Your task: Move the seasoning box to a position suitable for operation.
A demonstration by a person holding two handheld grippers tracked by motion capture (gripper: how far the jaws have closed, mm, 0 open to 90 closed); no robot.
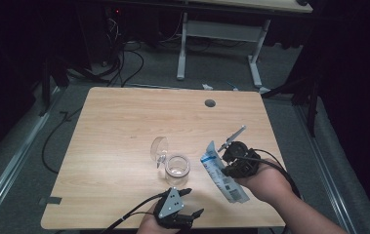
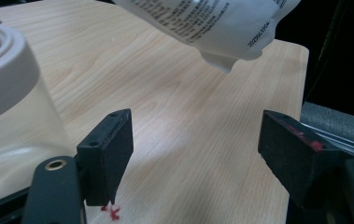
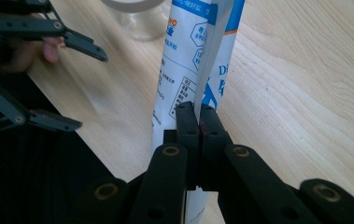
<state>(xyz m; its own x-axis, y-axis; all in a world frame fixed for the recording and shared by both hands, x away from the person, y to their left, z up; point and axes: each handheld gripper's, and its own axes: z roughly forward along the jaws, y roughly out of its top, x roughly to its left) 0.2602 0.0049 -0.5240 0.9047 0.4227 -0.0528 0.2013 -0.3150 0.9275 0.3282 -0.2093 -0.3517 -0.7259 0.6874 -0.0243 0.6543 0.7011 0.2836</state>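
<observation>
The right gripper (image 3: 198, 112) pinched the soft, light pouch (image 3: 188, 56) by its edge, a floppy hold; the left gripper (image 2: 195, 140) gaped empty.

Wooden table (image 1: 124, 126) bearing glass jar (image 1: 177, 168), lid (image 1: 159, 150)

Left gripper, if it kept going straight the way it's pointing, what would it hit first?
Probably the white and blue pouch hanging ahead, pinched by the right gripper. The left gripper is open; the glass jar sits just off its line. Depth is uncertain.
</observation>
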